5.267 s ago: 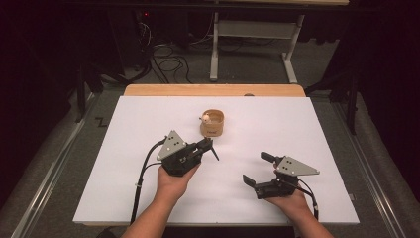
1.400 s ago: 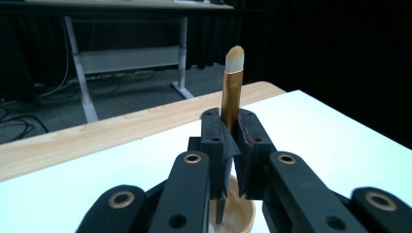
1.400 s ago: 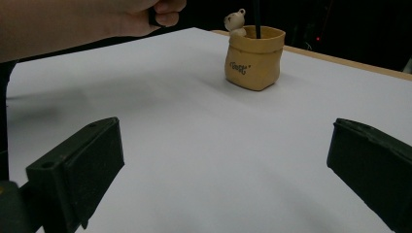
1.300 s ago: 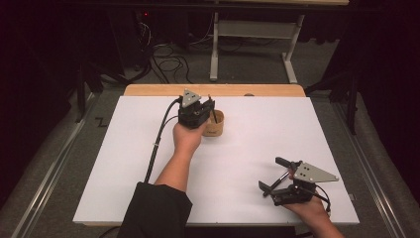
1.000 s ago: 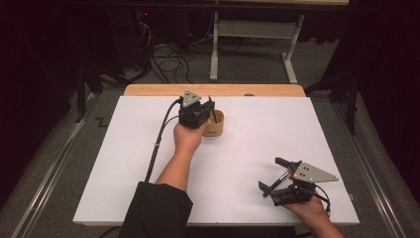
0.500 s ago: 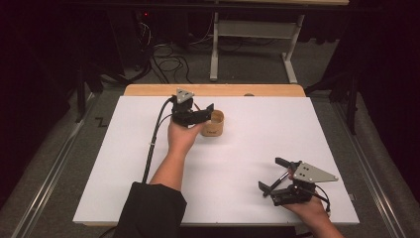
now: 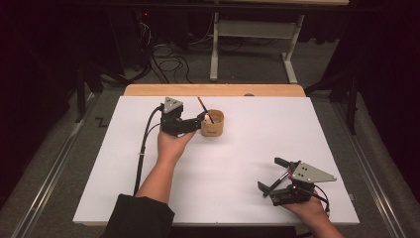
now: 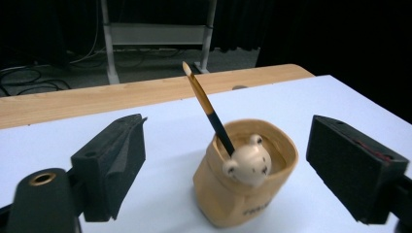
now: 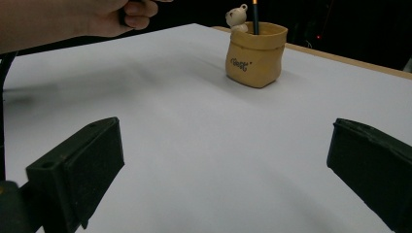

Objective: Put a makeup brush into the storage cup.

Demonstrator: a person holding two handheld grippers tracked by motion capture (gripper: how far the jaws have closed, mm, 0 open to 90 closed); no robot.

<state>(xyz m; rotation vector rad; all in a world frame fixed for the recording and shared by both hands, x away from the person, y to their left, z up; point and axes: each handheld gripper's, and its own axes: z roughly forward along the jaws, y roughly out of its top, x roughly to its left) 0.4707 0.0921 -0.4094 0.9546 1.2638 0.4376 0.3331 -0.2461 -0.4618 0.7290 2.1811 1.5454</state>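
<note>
High view shows the left hand-held gripper (image 7: pixel 197 120) at the far part of the white table (image 7: pixel 247 148), just beside the left side of a small tan pen holder (image 7: pixel 212 123). Its jaws are wide open and hold nothing. A pencil (image 7: pixel 204 109) stands tilted inside the holder, with its top leaning to the far left. In the left gripper view the holder (image 8: pixel 245 187) sits between the two black jaws but touches neither, and a little bear figure (image 8: pixel 248 162) is on its rim, next to the pencil (image 8: pixel 208 104). The right hand-held gripper (image 7: pixel 275 174) rests near the front right edge of the table, well apart from the holder. Its jaws are also spread wide, with nothing between them.
</note>
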